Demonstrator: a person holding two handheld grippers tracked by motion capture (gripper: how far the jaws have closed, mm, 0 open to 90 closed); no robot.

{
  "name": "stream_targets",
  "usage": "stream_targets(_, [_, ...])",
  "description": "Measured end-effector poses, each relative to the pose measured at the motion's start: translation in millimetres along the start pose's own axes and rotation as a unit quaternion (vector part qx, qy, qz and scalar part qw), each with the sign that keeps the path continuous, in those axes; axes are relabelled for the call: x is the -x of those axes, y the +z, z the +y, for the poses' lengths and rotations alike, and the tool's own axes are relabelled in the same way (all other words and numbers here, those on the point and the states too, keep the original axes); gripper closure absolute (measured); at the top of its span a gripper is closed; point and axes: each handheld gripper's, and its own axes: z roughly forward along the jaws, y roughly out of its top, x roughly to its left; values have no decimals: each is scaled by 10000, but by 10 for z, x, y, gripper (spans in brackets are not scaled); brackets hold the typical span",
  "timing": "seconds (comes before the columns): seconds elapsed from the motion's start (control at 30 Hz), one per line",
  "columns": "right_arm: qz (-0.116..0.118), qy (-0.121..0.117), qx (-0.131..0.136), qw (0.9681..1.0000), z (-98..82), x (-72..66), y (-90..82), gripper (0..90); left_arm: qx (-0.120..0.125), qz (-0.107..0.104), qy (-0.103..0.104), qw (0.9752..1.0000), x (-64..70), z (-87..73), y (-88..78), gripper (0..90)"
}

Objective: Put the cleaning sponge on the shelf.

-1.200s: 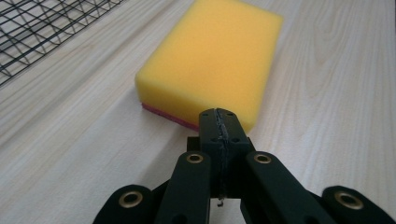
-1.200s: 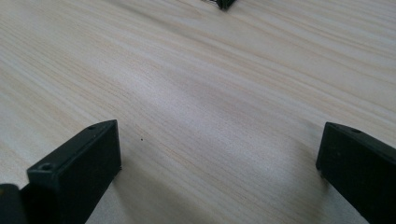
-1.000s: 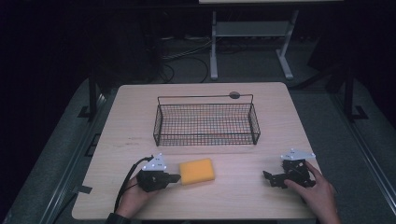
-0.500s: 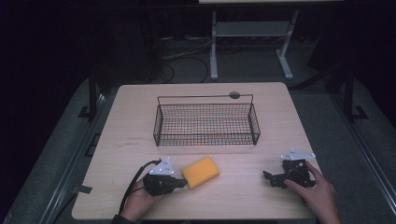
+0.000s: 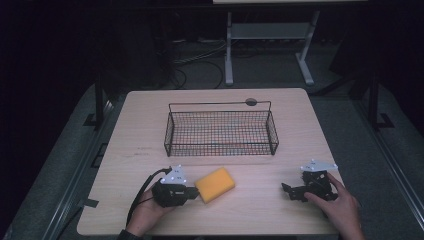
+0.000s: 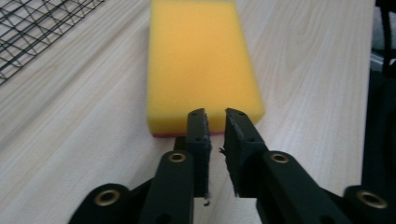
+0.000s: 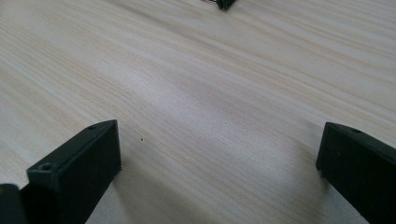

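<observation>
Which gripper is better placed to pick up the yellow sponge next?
Left. The left gripper sits right at the near end of the sponge, its jaws nearly closed and needing to open first. The right gripper rests open, well off to the side on bare table.

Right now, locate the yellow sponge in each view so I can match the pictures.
High view: sponge lies front-centre on the table, just right of the left tongs.
Left gripper view: sponge is top-centre, straight ahead of the near-closed jaws.
Right gripper view: no sponge.
Shared landmark: wire basket, top-left corner in the left gripper view.
</observation>
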Motion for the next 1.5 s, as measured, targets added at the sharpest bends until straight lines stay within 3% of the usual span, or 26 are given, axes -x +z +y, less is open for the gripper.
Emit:
stream_targets(0.33, [-1, 2, 0, 10000, 0, 0, 0, 0, -173, 114, -184, 9996, -74, 106, -25, 465])
stream_targets(0.37, [-1, 2, 0, 10000, 0, 0, 0, 0, -189, 136, -173, 9996, -77, 118, -25, 465])
stream_targets(0.43, [-1, 0, 0, 10000, 0, 0, 0, 0, -209, 162, -236, 9994, -83, 141, -17, 350])
stream_targets(0.53, [-1, 1, 0, 10000, 0, 0, 0, 0, -380, 154, -229, 9989, -97, 191, 4, 270])
stream_targets(0.8, [-1, 0, 0, 10000, 0, 0, 0, 0, -530, 206, -283, 9980, -115, 350, 24, 189])
stream_targets(0.87, [-1, 0, 0, 10000, 0, 0, 0, 0, -642, 223, -218, 9974, -124, 394, 31, 155])
stream_targets(1.13, [-1, 0, 1, 10000, 0, 0, 0, 0, -702, 298, -263, 9967, -135, 536, 87, 134])
stream_targets(1.5, [-1, 0, 0, 10000, 0, 0, 0, 0, -865, 167, -223, 9959, -133, 642, 189, 127])
